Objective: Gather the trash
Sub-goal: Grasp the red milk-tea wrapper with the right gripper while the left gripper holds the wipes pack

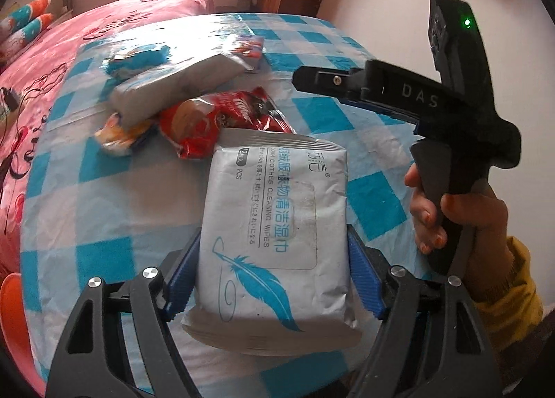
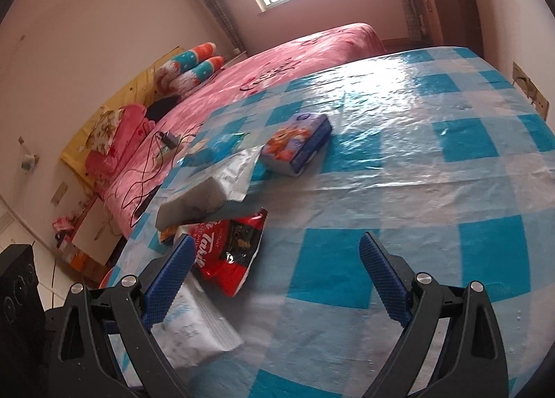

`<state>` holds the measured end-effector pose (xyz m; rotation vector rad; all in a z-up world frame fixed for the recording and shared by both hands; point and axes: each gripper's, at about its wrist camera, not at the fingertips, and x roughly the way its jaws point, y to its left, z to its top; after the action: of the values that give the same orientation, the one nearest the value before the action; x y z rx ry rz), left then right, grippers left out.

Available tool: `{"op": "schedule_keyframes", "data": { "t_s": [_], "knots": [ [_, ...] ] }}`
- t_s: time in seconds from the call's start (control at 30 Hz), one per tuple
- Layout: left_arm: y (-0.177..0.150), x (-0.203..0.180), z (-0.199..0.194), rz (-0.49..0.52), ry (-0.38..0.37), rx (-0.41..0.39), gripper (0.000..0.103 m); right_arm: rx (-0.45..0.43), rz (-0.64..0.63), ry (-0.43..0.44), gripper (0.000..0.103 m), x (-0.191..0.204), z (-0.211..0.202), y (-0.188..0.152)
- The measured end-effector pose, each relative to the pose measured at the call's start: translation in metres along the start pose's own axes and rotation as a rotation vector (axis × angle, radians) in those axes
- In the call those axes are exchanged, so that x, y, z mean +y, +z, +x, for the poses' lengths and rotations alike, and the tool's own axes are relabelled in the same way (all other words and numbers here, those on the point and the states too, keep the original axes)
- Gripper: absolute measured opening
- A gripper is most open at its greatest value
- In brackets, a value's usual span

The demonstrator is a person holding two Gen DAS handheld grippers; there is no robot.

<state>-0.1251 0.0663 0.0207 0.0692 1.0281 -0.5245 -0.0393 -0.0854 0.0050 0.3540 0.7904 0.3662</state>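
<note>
A white pack of cleaning wipes (image 1: 274,224) with a blue feather print sits between the blue pads of my left gripper (image 1: 272,235), which is shut on its two long sides. The same pack (image 2: 194,325) shows at the lower left of the right wrist view. Behind it on the table lie a red snack wrapper (image 1: 222,120) (image 2: 229,252), a silver-white pack (image 1: 173,86) (image 2: 208,190), an orange wrapper (image 1: 118,134) and a cartoon tissue pack (image 2: 298,145). My right gripper (image 2: 277,240) is open over bare cloth, with nothing between its fingers.
The table wears a blue and white checked cloth (image 1: 364,190) (image 2: 416,190). A hand with a yellow sleeve (image 1: 468,217) holds the right gripper to the right of the pile. A pink bed (image 2: 277,61) runs along the table's left. An orange seat (image 1: 14,311) is at lower left.
</note>
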Motion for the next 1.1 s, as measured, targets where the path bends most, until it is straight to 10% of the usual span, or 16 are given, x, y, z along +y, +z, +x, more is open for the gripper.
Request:
{"op": "schedule_keyframes", "data": {
  "t_s": [1.1],
  "knots": [
    [-0.053, 0.143, -0.070, -0.253, 0.135, -0.097, 0.077, 0.155, -0.291, 0.007, 0.094, 0.122, 0.069, -0.023]
  ]
}}
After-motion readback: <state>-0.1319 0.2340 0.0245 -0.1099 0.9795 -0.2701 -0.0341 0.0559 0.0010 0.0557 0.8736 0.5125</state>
